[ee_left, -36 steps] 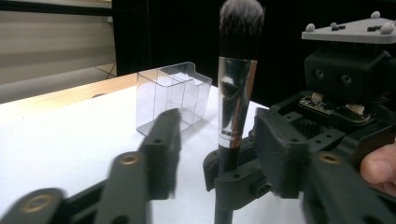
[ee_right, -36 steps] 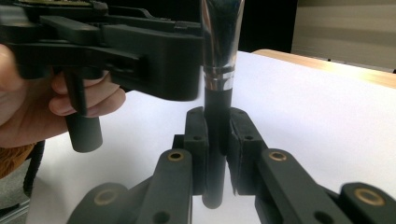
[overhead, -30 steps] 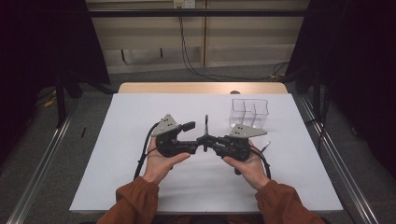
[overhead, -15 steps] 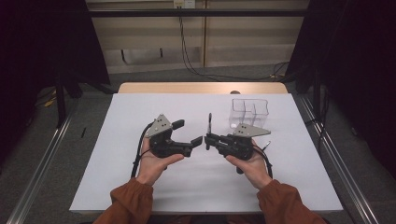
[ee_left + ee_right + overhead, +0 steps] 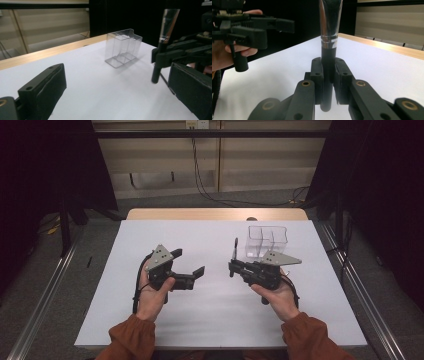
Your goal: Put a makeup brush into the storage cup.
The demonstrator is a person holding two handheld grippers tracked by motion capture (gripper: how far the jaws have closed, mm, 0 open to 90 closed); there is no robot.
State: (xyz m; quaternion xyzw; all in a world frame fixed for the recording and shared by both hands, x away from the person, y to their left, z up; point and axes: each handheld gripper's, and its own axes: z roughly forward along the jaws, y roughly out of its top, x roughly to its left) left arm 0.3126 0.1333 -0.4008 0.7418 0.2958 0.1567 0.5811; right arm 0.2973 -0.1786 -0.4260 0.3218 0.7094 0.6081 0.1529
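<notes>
A brush [image 5: 234, 249] with a black handle and silver ferrule stands upright in my right gripper [image 5: 232, 267], which is shut on the handle. In the right gripper view the pads clamp the handle of the brush [image 5: 329, 25] on both sides at my right gripper [image 5: 328, 67]. My left gripper [image 5: 188, 261] is to the left of the brush and apart from it. Its jaws have just been opening and stand wide with nothing between them. The left gripper view shows the brush [image 5: 163, 50] beyond my left gripper [image 5: 117, 75].
A clear plastic box [image 5: 267, 241] with compartments stands just behind the right gripper, also seen as the clear box [image 5: 122, 47] in the left gripper view. Both hands hover over a white table [image 5: 210, 320] with a wooden far edge [image 5: 215, 214]. Metal rails run along the floor.
The left gripper's jaws have opened off the brush and the left hand has drawn away to the left. The right gripper still holds the brush upright in nearly the same place.
</notes>
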